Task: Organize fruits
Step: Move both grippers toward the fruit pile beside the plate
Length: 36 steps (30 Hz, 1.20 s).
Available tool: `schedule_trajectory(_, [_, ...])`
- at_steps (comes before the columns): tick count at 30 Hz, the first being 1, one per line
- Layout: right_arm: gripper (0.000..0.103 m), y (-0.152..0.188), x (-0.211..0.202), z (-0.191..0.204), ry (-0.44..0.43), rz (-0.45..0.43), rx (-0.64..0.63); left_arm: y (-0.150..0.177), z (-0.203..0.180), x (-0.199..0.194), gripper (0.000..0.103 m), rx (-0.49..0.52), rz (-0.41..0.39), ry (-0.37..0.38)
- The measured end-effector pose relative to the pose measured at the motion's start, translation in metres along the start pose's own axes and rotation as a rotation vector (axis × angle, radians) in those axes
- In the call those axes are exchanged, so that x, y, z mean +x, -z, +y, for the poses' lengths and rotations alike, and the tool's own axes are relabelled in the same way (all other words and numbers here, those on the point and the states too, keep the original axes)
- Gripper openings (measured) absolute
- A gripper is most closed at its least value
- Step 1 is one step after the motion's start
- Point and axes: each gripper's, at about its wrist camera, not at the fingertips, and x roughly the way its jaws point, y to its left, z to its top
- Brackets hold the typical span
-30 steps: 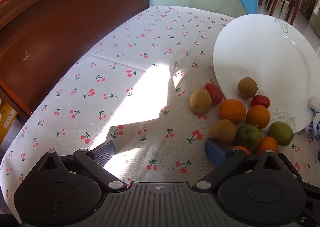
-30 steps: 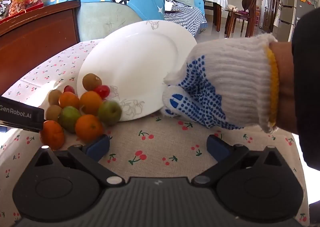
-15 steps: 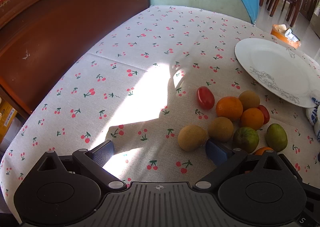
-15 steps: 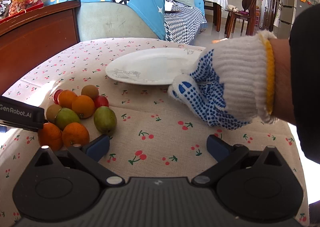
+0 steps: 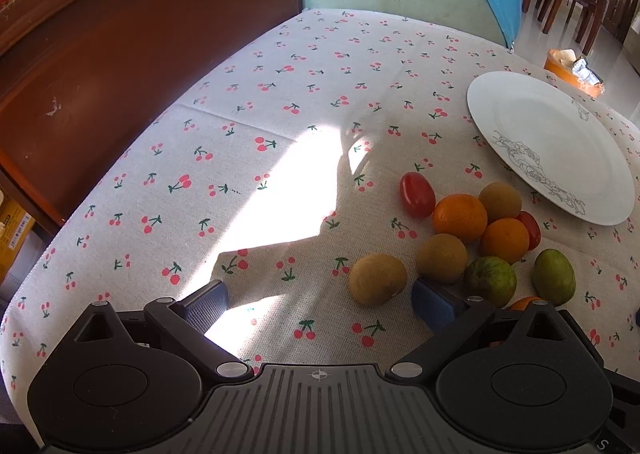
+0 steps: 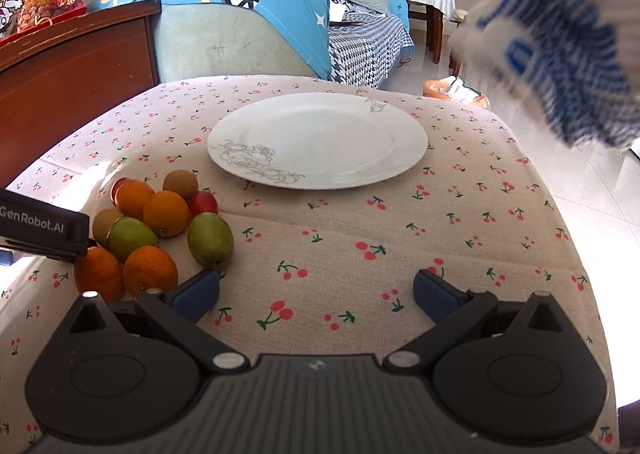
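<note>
A white plate (image 5: 552, 146) lies flat and empty on the cherry-print tablecloth; it also shows in the right wrist view (image 6: 320, 138). A pile of fruit lies beside it: oranges (image 5: 460, 216), brown kiwis (image 5: 378, 278), red tomatoes (image 5: 417, 194) and green fruits (image 5: 554, 276). The pile shows at the left in the right wrist view (image 6: 166, 214). My left gripper (image 5: 320, 300) is open, with a kiwi just inside its right finger. My right gripper (image 6: 316, 292) is open and empty, with the pile just off its left finger.
A gloved hand (image 6: 568, 38) is raised at the upper right. A dark wooden cabinet (image 5: 120, 34) borders the table on the left. A green sofa with blue cloth (image 6: 248, 18) stands behind. The left gripper's body (image 6: 44, 230) shows beside the fruit.
The gloved hand lowered the tilted plate flat onto the table and lifted away. The fruits slid off the plate and settled on the cloth. Both grippers stayed put.
</note>
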Motion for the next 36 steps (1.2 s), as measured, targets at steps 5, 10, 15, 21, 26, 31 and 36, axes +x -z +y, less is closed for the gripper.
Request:
schedule_trajectory(5, [0.103, 0.000, 0.000, 0.000, 0.000, 0.000, 0.000, -0.001, 0.000, 0.001, 0.100, -0.006, 0.005, -0.002])
schedule_trajectory(10, [0.103, 0.000, 0.000, 0.000, 0.000, 0.000, 0.000, -0.001, -0.001, -0.001, 0.100, -0.009, 0.006, -0.012])
schedule_trajectory(15, [0.103, 0.000, -0.001, 0.000, 0.000, 0.000, 0.000, 0.000, -0.001, -0.008, 0.100, 0.005, 0.000, -0.024])
schedule_trajectory(21, [0.103, 0.000, -0.001, 0.000, 0.000, 0.000, 0.000, 0.000, -0.001, -0.023, 0.100, 0.016, -0.027, -0.011])
schedule_trajectory(26, [0.103, 0.000, -0.001, 0.000, 0.000, -0.001, 0.000, 0.005, -0.001, -0.030, 0.100, 0.033, -0.029, -0.014])
schedule_trajectory(31, [0.102, -0.001, -0.001, 0.001, 0.003, 0.001, -0.002, 0.008, 0.000, -0.036, 0.100, 0.038, -0.036, -0.009])
schedule_trajectory(36, [0.102, -0.002, -0.001, -0.001, -0.013, 0.019, -0.013, 0.011, 0.000, -0.041, 0.100, 0.046, -0.037, -0.006])
